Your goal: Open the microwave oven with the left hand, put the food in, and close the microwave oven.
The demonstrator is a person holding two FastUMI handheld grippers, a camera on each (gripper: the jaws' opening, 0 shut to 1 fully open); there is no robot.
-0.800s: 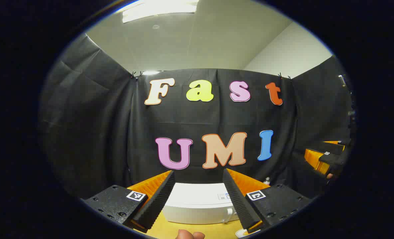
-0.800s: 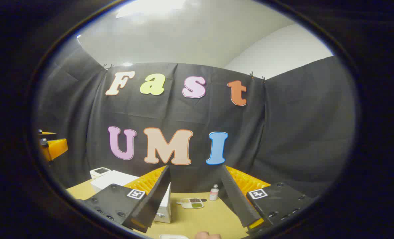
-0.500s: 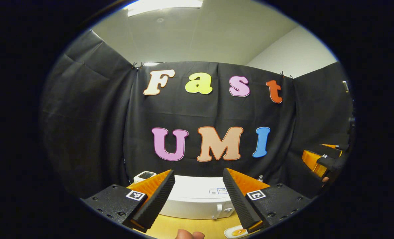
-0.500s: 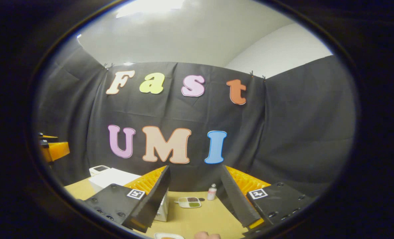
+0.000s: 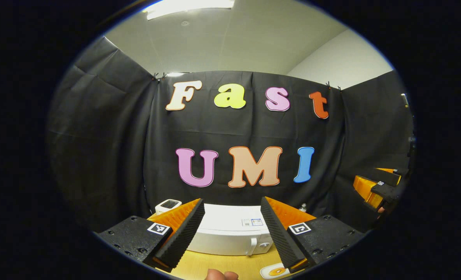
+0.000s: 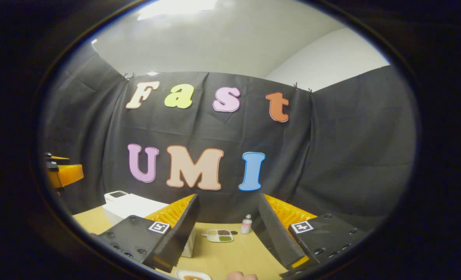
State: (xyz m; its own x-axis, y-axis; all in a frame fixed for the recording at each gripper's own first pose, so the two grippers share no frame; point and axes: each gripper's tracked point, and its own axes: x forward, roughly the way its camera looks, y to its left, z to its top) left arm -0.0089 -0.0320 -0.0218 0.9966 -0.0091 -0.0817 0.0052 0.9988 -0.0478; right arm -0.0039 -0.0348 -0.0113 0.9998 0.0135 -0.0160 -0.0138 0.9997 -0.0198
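A white microwave oven point(image 5: 230, 231) stands on the wooden table point(image 5: 230, 266), its door shut and its handle point(image 5: 252, 247) on the right side of the front. My left gripper point(image 5: 232, 233) hovers open in front of it with nothing between the fingers. A white plate with orange food point(image 5: 275, 271) lies at the table's near edge, right of the microwave. In the right gripper view the microwave point(image 6: 135, 208) is at the left. My right gripper point(image 6: 228, 233) is open above the table point(image 6: 234, 254). The plate point(image 6: 192, 275) peeks in at the bottom.
A small white device with a dark screen point(image 5: 168, 205) sits behind the microwave's left end. A divided tray with dark and green fillings point(image 6: 219, 235) and a small bottle point(image 6: 246, 224) stand far back. The other gripper shows at each view's edge point(image 5: 378, 186), point(image 6: 61, 175).
Both views have tipped down a little: more of the microwave, its handle and the food plate have come into sight. Both grippers stay open.
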